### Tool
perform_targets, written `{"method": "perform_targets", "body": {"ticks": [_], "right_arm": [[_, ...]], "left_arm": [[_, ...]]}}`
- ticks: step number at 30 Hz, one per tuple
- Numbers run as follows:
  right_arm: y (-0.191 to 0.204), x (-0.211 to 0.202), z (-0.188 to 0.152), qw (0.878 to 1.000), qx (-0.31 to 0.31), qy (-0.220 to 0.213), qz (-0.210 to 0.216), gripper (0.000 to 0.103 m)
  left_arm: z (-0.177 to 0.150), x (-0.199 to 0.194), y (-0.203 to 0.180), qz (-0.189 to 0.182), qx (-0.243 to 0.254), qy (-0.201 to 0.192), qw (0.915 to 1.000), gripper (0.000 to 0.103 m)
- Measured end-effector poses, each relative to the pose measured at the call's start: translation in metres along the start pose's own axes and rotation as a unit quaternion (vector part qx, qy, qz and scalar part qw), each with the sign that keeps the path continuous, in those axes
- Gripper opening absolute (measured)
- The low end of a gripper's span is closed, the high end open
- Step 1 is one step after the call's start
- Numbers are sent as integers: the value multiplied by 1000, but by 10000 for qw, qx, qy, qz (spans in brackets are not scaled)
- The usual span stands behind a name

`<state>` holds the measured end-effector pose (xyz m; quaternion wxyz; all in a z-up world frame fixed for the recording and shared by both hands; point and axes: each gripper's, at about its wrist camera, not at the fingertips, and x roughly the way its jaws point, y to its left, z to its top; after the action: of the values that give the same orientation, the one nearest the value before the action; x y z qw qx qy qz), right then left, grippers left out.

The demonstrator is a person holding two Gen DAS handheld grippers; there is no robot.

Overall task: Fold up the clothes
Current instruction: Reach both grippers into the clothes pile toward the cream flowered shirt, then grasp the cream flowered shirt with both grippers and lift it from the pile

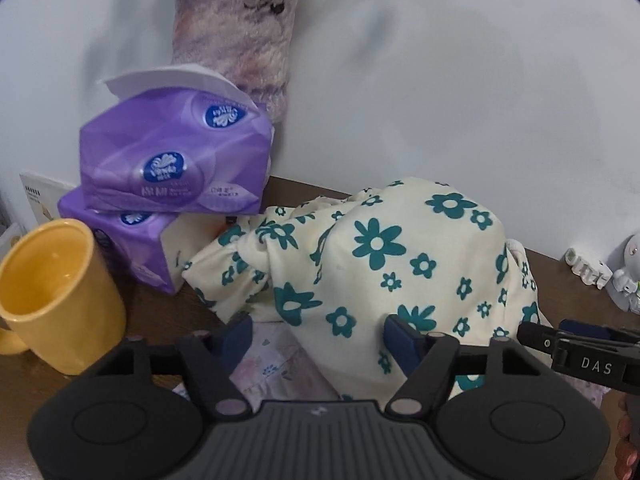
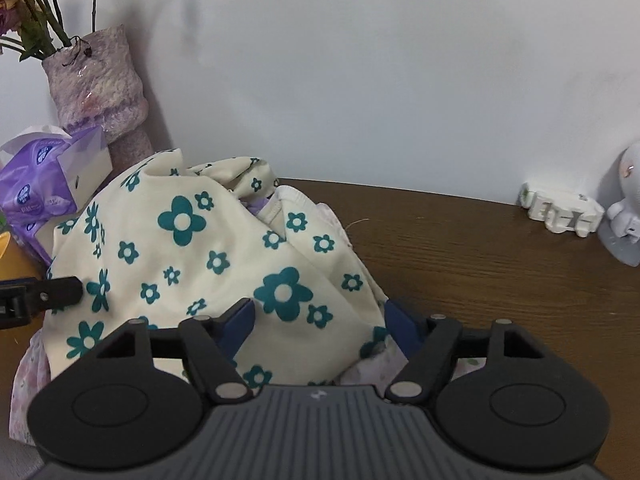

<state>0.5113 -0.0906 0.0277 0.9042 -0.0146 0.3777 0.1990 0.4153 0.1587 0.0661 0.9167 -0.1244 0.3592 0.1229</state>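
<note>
A cream garment with teal flowers [image 1: 380, 260] [image 2: 200, 260] lies bunched up on the brown table [image 2: 480, 280], on top of a pale lilac floral cloth [image 1: 272, 356]. My left gripper [image 1: 320, 332] straddles the near left part of the bundle. Its blue pads stand apart with cream fabric between them, and I see no pinch in the cloth. My right gripper [image 2: 318, 320] straddles the near right part the same way, one pad over the fabric and the other at its edge. Each view shows a black finger of the other gripper at its side [image 1: 536, 334] [image 2: 60, 292].
Left of the bundle stand two stacked purple tissue packs [image 1: 172, 160], a yellow mug [image 1: 52, 292] and a fuzzy lilac vase [image 1: 236, 48] against the white wall. At the back right sit a white block ornament [image 2: 560, 212] and a white figurine [image 2: 628, 216].
</note>
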Motion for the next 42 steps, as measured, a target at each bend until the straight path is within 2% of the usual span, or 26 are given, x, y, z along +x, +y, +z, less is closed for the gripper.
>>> {"method": "perform_targets", "body": {"ticks": [2,5,6,8,11,14,20,22,27,33,42], "right_arm": [[0,5,0,9999,71,54,62,52],[1,8,-1,9998,143,42,108,27],[1,7,0,9998,157,29,107,22],[4,6,1,9999,107,21,118,15],[7,4,5,10000,-20,-7,25,5],[10,3,11,9998,-67,-128,-115,3],[20,11,27,9973,-357,-218,-607,3],[22,14,34,9958,-430,-271,-767,3],[19,13,48,9946,-470,-386,-847,2],[13,-11,61,9944,-386,-575,-801,2],[24,-103,84,9872,-499,-1298,-786,2]], "left_arm": [[0,6,-1,-97,-50,37,9999,45],[0,13,-5,-253,-89,69,9996,24],[1,15,-8,-233,-46,41,9997,22],[3,17,-13,-201,66,-25,9998,12],[8,18,-21,-188,258,-168,9993,8],[14,20,-29,-180,388,-337,9985,7],[26,35,-43,-186,339,-611,9974,7],[29,40,-51,-107,505,-684,9963,7],[43,32,-58,-107,719,-834,9939,6],[60,-4,-61,-191,833,-1101,9902,6],[76,-90,-72,-389,1018,-1735,9788,5]]}}
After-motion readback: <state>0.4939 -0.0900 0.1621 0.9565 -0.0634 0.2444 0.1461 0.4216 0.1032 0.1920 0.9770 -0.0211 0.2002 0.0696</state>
